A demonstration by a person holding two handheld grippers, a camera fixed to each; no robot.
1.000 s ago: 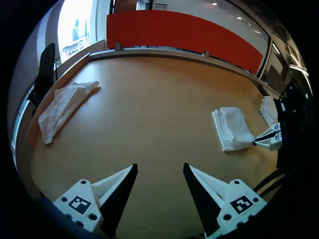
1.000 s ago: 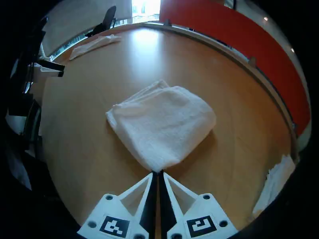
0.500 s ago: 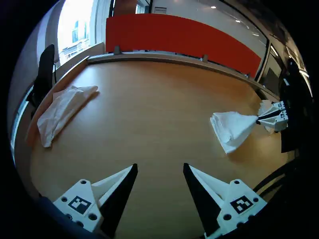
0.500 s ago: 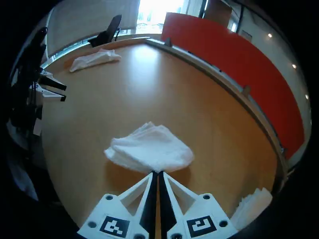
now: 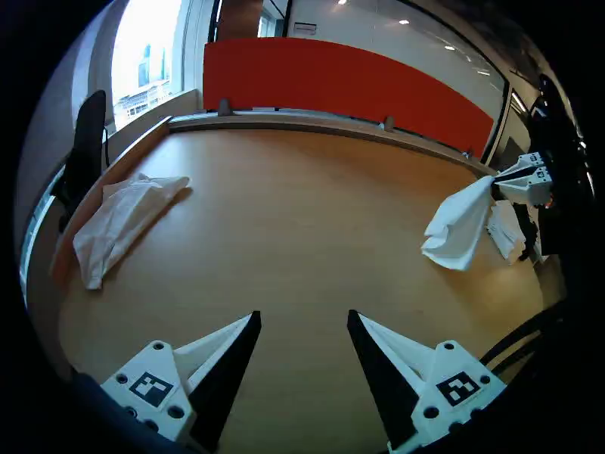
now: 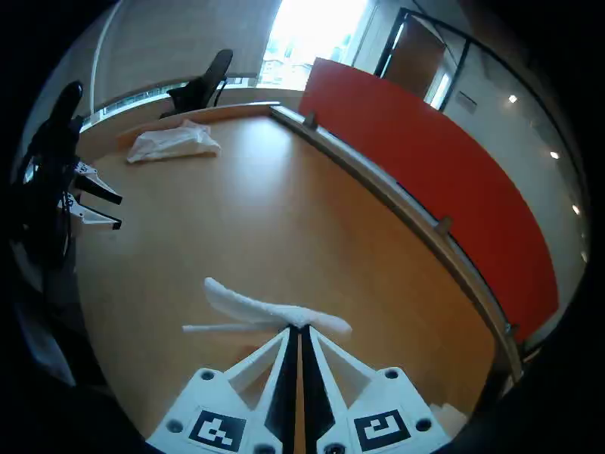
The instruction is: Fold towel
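The right gripper point(image 5: 495, 185), jaws closed on a corner of the folded white towel point(image 5: 457, 227), is holding it hanging over the table point(image 5: 302, 197) near the right end of the red partition point(image 5: 340, 76). The left gripper point(image 5: 302, 321) is hovering open-jawed, well back from the partition; a crumpled towel point(image 5: 121, 216) is lying near its left end
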